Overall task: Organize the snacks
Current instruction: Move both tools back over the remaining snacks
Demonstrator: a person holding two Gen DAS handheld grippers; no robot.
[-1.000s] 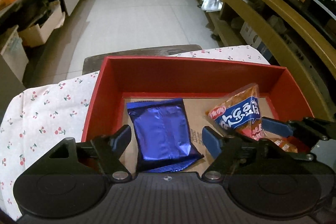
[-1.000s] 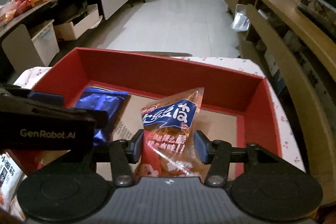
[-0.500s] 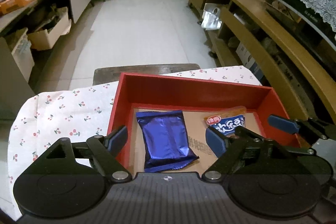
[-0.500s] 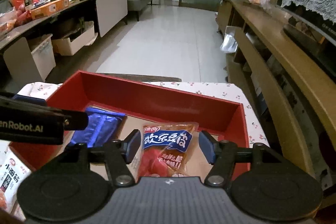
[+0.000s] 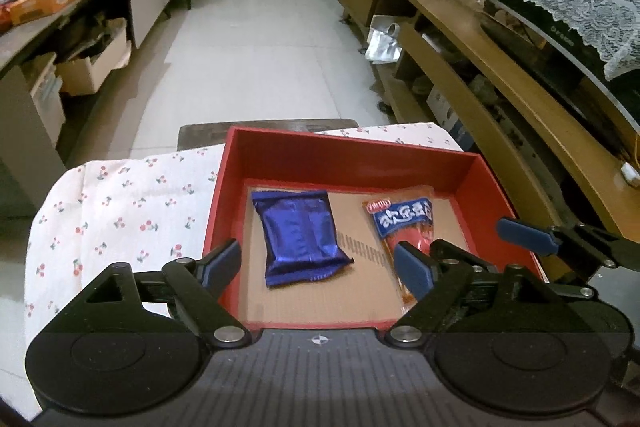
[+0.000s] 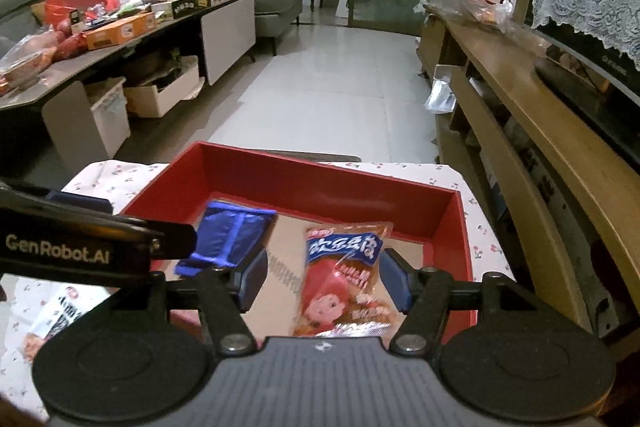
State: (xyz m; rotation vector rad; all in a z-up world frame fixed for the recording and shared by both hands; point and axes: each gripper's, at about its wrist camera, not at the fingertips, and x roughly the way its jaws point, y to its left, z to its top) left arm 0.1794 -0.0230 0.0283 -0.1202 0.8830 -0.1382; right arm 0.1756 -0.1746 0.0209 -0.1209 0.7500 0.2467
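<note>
A red box (image 5: 352, 153) with a cardboard floor sits on a cherry-print cloth (image 5: 120, 211). Inside lie a blue foil packet (image 5: 298, 237) on the left and an orange-and-blue snack bag (image 5: 404, 223) on the right. My left gripper (image 5: 318, 265) is open and empty, raised over the box's near edge. My right gripper (image 6: 322, 281) is open above the snack bag (image 6: 340, 279), which lies flat in the box (image 6: 320, 179). The blue packet (image 6: 230, 239) lies to its left. The right gripper's fingers (image 5: 524, 233) show in the left view.
Another snack pack (image 6: 60, 311) lies on the cloth left of the box. A long wooden shelf unit (image 5: 500, 67) runs along the right. A cluttered counter (image 6: 100, 39) with boxes runs along the left. Tiled floor (image 5: 260, 47) lies beyond the table.
The right gripper let go of the snack bag, which now lies flat in the box. Both grippers have risen and pulled back from the box.
</note>
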